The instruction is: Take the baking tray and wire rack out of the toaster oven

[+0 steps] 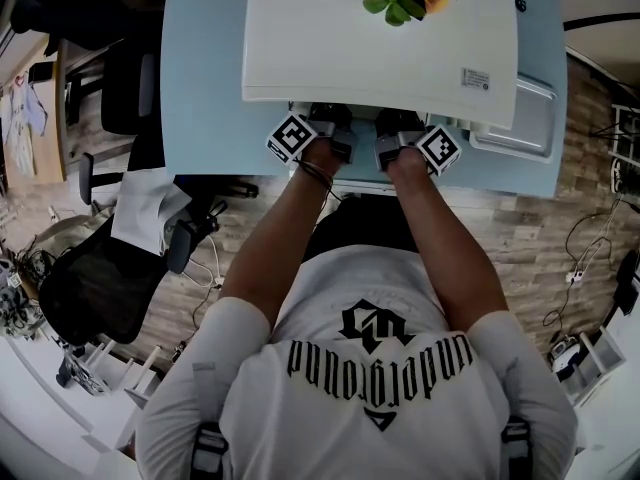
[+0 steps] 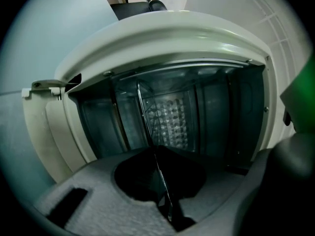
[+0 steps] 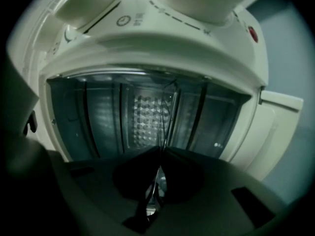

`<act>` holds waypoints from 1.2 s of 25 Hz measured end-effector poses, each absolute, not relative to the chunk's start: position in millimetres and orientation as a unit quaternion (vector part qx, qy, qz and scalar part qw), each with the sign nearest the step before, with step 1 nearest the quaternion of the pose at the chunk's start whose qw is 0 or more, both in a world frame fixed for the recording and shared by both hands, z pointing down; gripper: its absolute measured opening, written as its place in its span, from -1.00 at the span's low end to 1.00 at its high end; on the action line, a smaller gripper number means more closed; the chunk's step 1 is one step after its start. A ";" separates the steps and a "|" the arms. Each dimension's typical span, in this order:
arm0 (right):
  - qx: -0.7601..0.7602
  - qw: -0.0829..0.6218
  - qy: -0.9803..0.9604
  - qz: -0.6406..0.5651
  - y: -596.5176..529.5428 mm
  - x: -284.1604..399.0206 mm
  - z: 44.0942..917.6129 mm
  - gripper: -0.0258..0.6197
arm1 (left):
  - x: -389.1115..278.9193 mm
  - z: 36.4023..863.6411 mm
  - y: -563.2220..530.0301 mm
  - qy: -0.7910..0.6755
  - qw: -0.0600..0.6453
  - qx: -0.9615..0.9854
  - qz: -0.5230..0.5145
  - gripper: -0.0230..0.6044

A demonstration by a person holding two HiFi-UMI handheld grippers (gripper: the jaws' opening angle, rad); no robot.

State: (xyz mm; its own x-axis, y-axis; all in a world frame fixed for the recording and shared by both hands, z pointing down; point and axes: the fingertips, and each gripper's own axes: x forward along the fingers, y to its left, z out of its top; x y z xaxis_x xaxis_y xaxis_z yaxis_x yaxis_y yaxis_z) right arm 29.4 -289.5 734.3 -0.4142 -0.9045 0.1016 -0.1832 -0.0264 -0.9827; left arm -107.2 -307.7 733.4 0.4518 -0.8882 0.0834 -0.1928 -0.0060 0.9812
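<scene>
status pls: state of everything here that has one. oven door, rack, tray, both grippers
door: open, folded down.
wire rack: inside the toaster oven, level, front edge clamped.
baking tray: out, flat on the table, right of the toaster oven.
left gripper: shut on the wire rack.
right gripper: shut on the wire rack.

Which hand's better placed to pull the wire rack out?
Neither alone: the left tongs and right tongs are each shut on a wire of the wire rack at the toaster oven mouth. Likely pull with both.
</scene>
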 end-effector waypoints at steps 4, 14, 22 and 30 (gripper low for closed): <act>-0.436 0.318 0.619 -0.570 -282.7 28.4 735.0 -0.88 | -107.9 735.0 -301.2 -0.423 0.564 0.640 -0.306 -0.91; -0.445 0.312 0.619 -0.567 -257.8 27.9 736.9 -0.88 | -109.8 733.9 -277.6 -0.416 0.569 0.640 -0.305 -0.91; -0.447 0.319 0.614 -0.567 -232.5 26.5 734.3 -0.88 | -111.1 732.5 -252.3 -0.413 0.573 0.640 -0.303 -0.91; -0.453 0.310 0.618 -0.563 -201.8 25.3 737.7 -0.88 | -112.6 732.8 -221.9 -0.407 0.577 0.639 -0.305 -0.91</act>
